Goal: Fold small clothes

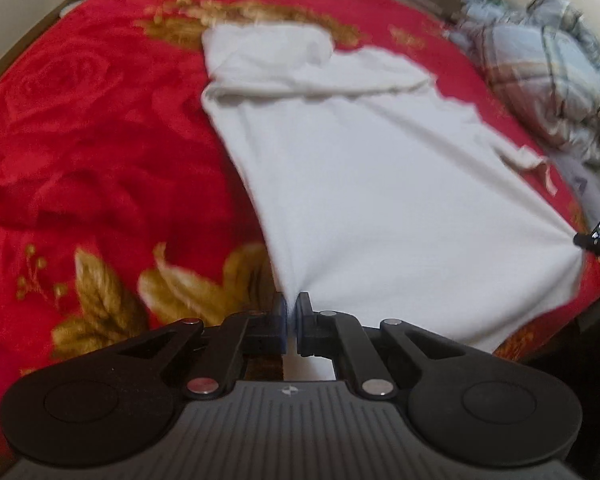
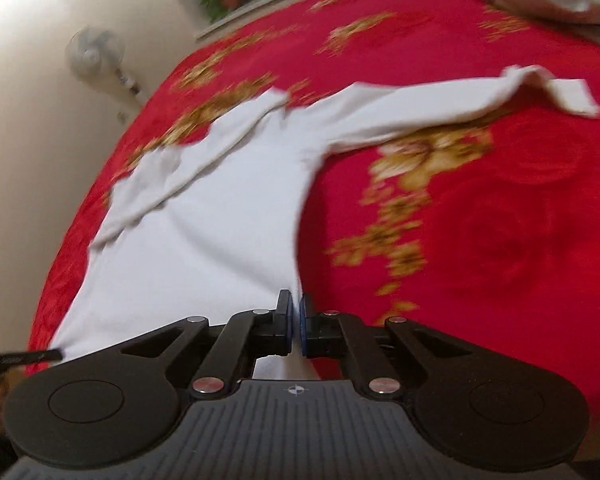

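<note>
The left gripper (image 1: 291, 308) has its two fingers pressed together on one bottom corner of a white long-sleeved shirt (image 1: 380, 184), the cloth drawn into a taut point between the blue-faced pads. From that pinch the shirt fans away ahead of the tool and off to its right, lying across a red blanket (image 1: 80, 120) with gold leaf and rose patterns. At the far end of the shirt, straight ahead of the fingers, one sleeve is folded across the chest. Off to the tool's right, at the edge of its view, the dark tip of the right gripper (image 1: 596, 240) meets the other bottom corner, and the hem stretches between the two. Farther ahead and to the right, a heap of pale plaid bedding (image 1: 548, 76) sits on the bed.

The right gripper (image 2: 296, 312) is likewise closed on its corner of the shirt (image 2: 204, 220), the fabric rising from between its fingers. Ahead and to its left the body of the shirt spreads flat; the sleeve (image 2: 440, 108) on the tool's right reaches out over the blanket (image 2: 480, 220), its cuff turned over at the end, while the other sleeve lies bent over the body. At the tool's far left the left gripper (image 2: 40, 356) pinches the opposite corner. Beyond the bed on that side, a white fan (image 2: 94, 54) stands against the wall. Both views are blurred.
</note>
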Motion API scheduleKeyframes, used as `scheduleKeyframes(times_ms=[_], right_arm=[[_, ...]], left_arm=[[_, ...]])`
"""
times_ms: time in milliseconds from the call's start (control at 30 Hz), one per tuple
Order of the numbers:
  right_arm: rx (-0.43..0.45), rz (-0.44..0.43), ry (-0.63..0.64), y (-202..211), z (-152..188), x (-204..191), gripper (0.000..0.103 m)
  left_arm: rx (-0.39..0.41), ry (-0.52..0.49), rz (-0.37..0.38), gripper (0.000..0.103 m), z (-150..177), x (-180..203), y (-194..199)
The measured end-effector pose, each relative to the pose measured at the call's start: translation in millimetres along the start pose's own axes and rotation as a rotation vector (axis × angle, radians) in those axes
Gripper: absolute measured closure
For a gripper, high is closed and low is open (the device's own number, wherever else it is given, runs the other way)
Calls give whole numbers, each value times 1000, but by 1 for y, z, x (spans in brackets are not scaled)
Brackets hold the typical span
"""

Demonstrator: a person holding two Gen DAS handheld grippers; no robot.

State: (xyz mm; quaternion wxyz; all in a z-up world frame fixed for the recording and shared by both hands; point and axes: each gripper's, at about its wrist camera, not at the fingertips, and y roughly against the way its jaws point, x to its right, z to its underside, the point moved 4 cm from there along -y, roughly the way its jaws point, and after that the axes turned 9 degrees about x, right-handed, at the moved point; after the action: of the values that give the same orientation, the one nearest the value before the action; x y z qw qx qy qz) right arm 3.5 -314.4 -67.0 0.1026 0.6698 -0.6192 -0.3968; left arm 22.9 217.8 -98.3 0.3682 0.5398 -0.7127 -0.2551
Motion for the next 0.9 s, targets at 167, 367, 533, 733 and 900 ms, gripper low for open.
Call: scheduleKeyframes(times_ms=[167, 367, 533, 733, 900], right_arm=[[-75, 167, 128, -25, 10, 10, 97], [-124, 75, 54, -42, 19, 18, 74], [-139, -15, 3, -36, 21, 19, 72], [-198, -51, 64, -32, 33, 15, 60], [-245, -34, 107, -40, 45, 17, 66]], left_arm=[[-78, -29, -100, 95, 6, -9, -10], [-67, -28, -67, 65, 8, -5, -6], [-126, 88, 8, 65, 23, -14, 3], [-182, 69, -34, 66, 48, -3, 1], [-136, 56, -55, 98, 48, 1, 11]])
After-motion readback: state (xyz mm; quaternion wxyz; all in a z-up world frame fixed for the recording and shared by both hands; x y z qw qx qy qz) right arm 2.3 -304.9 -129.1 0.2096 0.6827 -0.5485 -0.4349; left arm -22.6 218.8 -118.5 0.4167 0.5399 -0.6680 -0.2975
